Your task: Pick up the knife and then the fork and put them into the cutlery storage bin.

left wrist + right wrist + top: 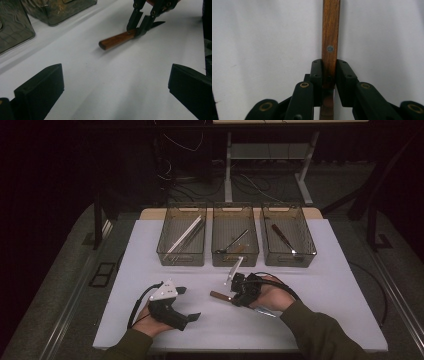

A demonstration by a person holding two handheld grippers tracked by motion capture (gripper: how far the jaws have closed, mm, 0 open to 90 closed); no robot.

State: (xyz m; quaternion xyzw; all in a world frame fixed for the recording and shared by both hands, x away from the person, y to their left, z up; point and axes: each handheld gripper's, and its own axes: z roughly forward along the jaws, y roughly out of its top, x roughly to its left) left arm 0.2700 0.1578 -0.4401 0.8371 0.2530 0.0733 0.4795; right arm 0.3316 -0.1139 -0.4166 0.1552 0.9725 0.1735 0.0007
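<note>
A knife with a brown wooden handle (218, 295) (330, 37) lies near the middle of the white table. My right gripper (234, 298) (329, 72) is shut on it, with the pads pressed on both sides of the handle close to the blade. In the left gripper view the handle (117, 40) sticks out left of those jaws and the dark blade tip (160, 23) shows behind them. My left gripper (189, 303) (115, 95) rests on the table at the front left. It stands open with nothing between its fingers and points toward the knife.
Three clear bins stand in a row at the back of the table. The left bin (181, 259) holds long pale utensils, the middle bin (235, 261) a few utensils, the right bin (290, 261) a dark-handled tool. Bare table (330, 290) lies to the right.
</note>
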